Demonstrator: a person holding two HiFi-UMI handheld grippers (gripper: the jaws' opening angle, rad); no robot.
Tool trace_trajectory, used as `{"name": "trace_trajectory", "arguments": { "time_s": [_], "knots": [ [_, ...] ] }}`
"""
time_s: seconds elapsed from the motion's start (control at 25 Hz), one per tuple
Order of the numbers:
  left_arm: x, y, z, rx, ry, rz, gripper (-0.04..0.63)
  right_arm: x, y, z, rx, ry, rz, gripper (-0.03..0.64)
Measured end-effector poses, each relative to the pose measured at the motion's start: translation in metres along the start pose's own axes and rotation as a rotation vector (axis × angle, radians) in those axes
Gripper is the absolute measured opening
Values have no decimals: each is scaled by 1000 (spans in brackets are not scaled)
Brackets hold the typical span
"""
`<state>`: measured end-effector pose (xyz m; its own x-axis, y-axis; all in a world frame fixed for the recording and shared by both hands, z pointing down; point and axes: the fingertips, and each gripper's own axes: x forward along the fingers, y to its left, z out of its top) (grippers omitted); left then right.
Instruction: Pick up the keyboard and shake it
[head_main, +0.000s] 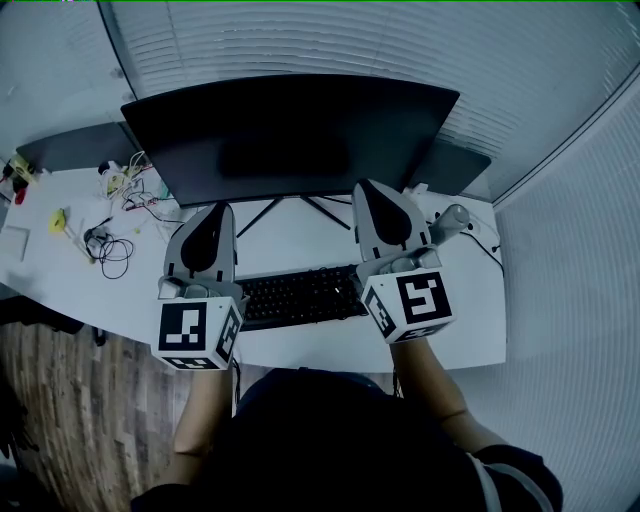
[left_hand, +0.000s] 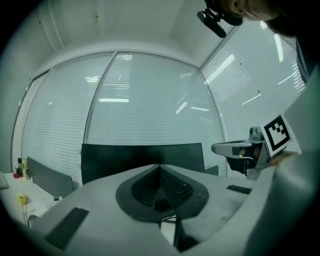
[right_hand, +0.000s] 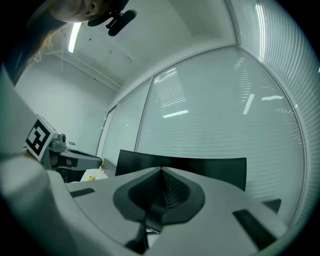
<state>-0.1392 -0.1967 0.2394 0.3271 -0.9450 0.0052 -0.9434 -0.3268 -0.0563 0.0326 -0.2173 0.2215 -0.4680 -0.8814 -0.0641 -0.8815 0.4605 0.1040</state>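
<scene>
The black keyboard (head_main: 300, 295) lies flat on the white desk (head_main: 320, 348), in front of the monitor stand. Both grippers hang in the air above the desk and point level toward the monitor. My left gripper (head_main: 216, 212) is over the keyboard's left end, and its jaws (left_hand: 160, 167) are pressed together with nothing between them. Over the keyboard's right end, my right gripper (head_main: 378, 192) is also shut and empty (right_hand: 161, 171). Neither touches the keyboard. Each gripper view shows the other gripper off to its side.
A wide dark monitor (head_main: 290, 135) stands behind the keyboard, with blinds on glass walls beyond. Tangled cables (head_main: 115, 248) and a small yellow item (head_main: 60, 220) lie on the desk's left part. A grey object (head_main: 455, 216) sits at the right. Wooden floor shows lower left.
</scene>
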Motion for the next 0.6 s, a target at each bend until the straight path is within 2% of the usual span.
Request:
{"name": "trace_trajectory", "arguments": {
  "time_s": [0.2, 0.6],
  "knots": [
    [-5, -1, 1, -5, -1, -14, 23, -2, 10, 0, 10, 13, 13, 26],
    [-12, 6, -4, -14, -20, -39, 23, -11, 21, -16, 25, 31, -32, 26]
  ]
}}
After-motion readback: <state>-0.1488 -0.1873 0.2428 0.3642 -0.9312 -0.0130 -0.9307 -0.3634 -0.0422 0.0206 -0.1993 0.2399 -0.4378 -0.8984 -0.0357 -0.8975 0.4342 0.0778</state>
